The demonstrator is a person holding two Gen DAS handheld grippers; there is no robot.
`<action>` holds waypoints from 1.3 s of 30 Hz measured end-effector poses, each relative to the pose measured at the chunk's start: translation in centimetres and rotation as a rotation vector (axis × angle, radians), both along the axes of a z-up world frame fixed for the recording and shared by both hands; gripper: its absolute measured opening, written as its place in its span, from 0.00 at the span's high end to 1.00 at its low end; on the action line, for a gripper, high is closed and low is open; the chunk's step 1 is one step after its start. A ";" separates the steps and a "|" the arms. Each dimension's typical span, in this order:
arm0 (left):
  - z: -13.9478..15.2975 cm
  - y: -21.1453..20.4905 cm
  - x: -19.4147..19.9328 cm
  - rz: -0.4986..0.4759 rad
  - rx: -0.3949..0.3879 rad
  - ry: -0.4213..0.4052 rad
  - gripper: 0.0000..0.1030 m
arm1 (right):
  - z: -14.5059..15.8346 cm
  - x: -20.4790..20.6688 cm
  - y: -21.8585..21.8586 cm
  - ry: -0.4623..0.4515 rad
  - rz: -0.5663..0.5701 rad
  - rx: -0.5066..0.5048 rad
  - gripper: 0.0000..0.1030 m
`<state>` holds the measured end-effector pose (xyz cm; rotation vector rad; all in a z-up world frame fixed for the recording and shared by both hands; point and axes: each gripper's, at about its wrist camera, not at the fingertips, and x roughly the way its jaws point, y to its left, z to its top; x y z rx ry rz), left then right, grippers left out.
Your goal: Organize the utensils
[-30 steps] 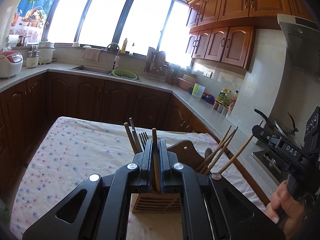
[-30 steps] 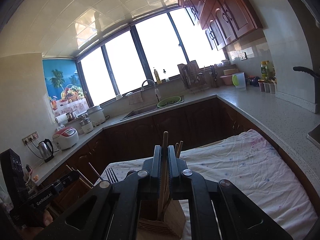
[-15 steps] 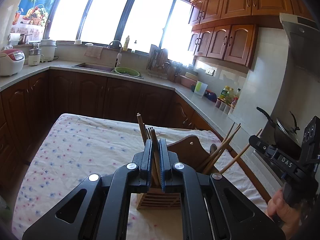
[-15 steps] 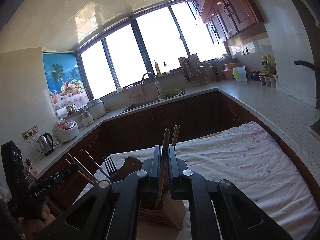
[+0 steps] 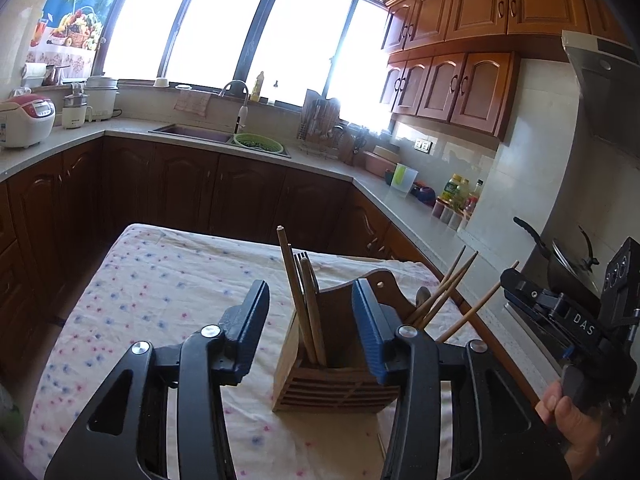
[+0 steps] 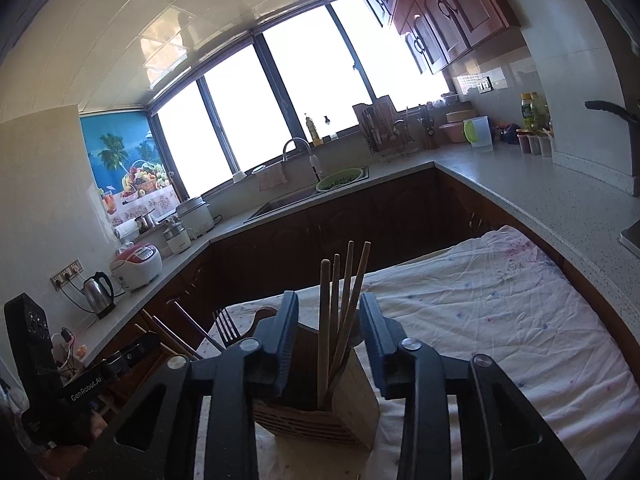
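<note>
A wooden utensil holder (image 5: 336, 384) stands on the floral tablecloth (image 5: 160, 300). My left gripper (image 5: 310, 304) hangs over its left compartment with its jaws opening. Brown chopsticks (image 5: 298, 300) stand loose between the pads, untouched, with a fork (image 5: 301, 258) behind them. More chopsticks (image 5: 448, 292) and a spoon (image 5: 422, 294) lean out of the right side. In the right wrist view, my right gripper (image 6: 329, 312) is also opening around several upright chopsticks (image 6: 340, 300) in the holder (image 6: 348, 408), and its pads are clear of them. The fork (image 6: 226, 328) shows at the left.
Dark wooden cabinets and a pale counter (image 5: 400, 208) wrap around the table, with a sink (image 5: 192, 134) at the back. A pan on a stove (image 5: 568, 256) sits close on the right. A hand (image 5: 560, 408) holds the other gripper's body.
Both grippers were shut on a chopstick each over the holder. Both have now let go, and the chopsticks stand in the holder's compartments.
</note>
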<state>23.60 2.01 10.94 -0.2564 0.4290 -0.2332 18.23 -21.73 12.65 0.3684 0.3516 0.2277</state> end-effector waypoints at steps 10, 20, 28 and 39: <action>-2.5 2.2 -3.0 0.069 -0.043 0.061 0.32 | -1.2 -3.1 -0.9 -0.021 -0.020 0.047 0.12; -6.6 2.8 -8.1 0.095 -0.053 0.133 0.28 | -6.1 -7.5 -0.2 0.066 -0.023 0.040 0.08; -8.5 2.7 -11.5 0.087 -0.066 0.182 0.28 | -9.3 -11.3 0.9 0.105 -0.022 0.015 0.08; -8.1 2.2 -16.7 0.098 0.015 0.115 0.28 | -8.6 -16.3 2.3 0.026 -0.041 -0.081 0.05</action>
